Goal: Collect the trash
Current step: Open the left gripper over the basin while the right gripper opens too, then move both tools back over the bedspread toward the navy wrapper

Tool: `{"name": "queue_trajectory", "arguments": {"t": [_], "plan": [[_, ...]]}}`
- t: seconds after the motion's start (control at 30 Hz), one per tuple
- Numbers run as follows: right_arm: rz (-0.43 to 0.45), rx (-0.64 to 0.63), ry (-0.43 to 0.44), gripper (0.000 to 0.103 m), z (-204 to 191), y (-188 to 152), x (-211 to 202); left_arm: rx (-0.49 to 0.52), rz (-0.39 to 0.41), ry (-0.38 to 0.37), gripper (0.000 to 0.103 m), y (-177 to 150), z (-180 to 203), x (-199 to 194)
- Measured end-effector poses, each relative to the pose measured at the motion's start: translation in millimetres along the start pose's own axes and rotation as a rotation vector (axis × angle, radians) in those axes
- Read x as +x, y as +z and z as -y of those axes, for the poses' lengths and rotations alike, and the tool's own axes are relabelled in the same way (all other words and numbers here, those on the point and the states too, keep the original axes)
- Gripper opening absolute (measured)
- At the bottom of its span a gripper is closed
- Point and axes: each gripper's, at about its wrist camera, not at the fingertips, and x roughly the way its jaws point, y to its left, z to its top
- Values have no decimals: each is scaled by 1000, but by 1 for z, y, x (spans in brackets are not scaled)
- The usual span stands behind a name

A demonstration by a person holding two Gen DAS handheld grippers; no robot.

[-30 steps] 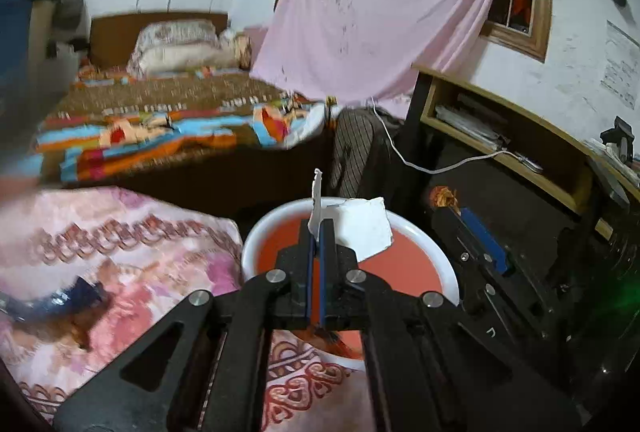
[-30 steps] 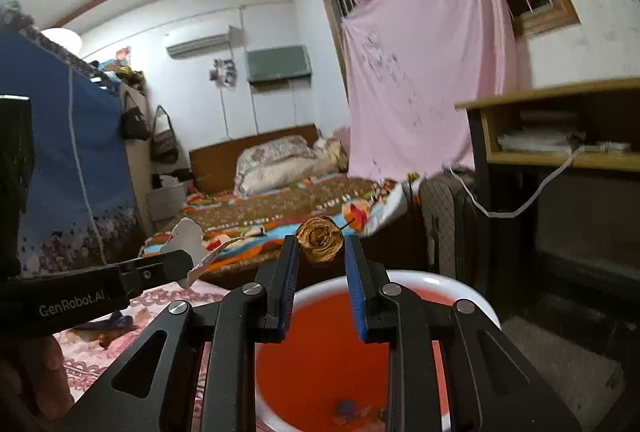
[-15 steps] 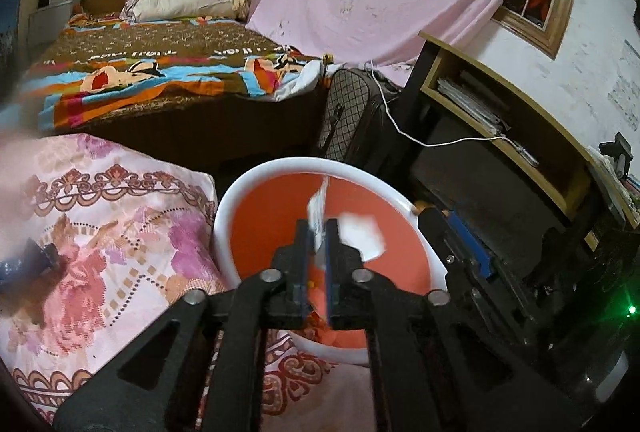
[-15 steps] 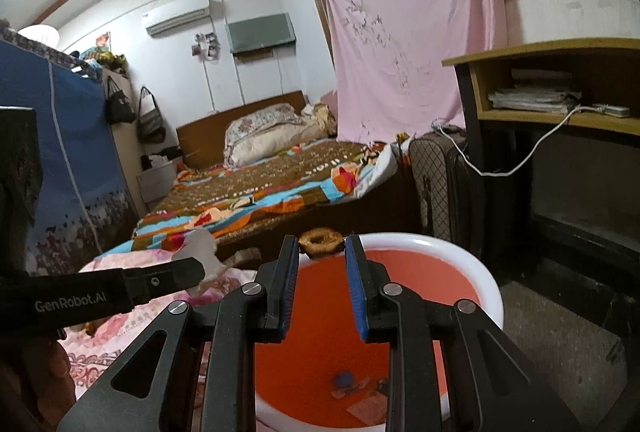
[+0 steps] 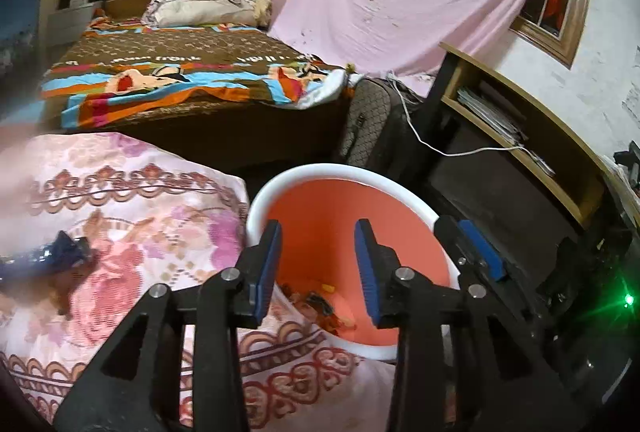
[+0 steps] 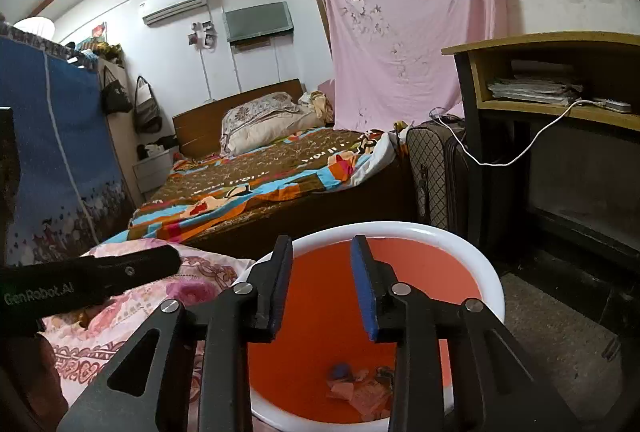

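Both the left tongs [image 5: 317, 264] and the right tongs [image 6: 321, 284] are hovering spread apart and empty above the bin [image 5: 340, 171]. Scraps [image 6: 360, 388] are lying at the bin's bottom. A blue wrapper [image 5: 64, 252] is resting on the floral blanket [image 5: 140, 199] beside the bin. Risk: it is looking flimsy and could be slipping from a shallow pinch.

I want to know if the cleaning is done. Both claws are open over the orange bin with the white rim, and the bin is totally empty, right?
Not quite. Both claws, left and right, are open over the orange bin with the white rim, but it is not empty: the right wrist view shows crumpled scraps of trash at its bottom.
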Motion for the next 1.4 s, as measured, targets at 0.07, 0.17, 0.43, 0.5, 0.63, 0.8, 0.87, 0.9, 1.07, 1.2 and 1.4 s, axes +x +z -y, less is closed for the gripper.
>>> {"name": "queue_trajectory", "arguments": {"t": [0.07, 0.17, 0.43, 0.5, 0.63, 0.8, 0.87, 0.9, 1.07, 1.2, 1.4], "plan": [[5, 2, 3, 41, 0, 1, -1, -5, 15, 21, 29, -1, -4, -6], [18, 1, 1, 46, -1, 3, -3, -11, 37, 50, 37, -1, -10, -13], [92, 2, -5, 72, -3, 7, -16, -41, 112, 144, 67, -7, -25, -42], [121, 13, 10, 85, -3, 8, -21, -43, 137, 174, 72, -9, -29, -51], [160, 7, 27, 89, -6, 9, -28, -50, 202, 257, 93, -13, -37, -70], [237, 1, 28, 103, -11, 9, -39, -114, 285, 335, 92, -19, -54, -96], [275, -11, 37, 103, -15, 10, -45, -122, 300, 358, 92, -21, -59, -103], [287, -16, 39, 103, -18, 10, -47, -122, 307, 369, 92, -22, -61, -107], [357, -52, 54, 103, -34, 13, -63, -104, 359, 416, 92, -31, -68, -132], [377, -69, 89, 103, -49, 18, -75, -122, 399, 436, 92, -42, -76, -156], [396, -127, 157, 103, -75, 21, -95, -120, 456, 486, 92, -55, -85, -189]]}}
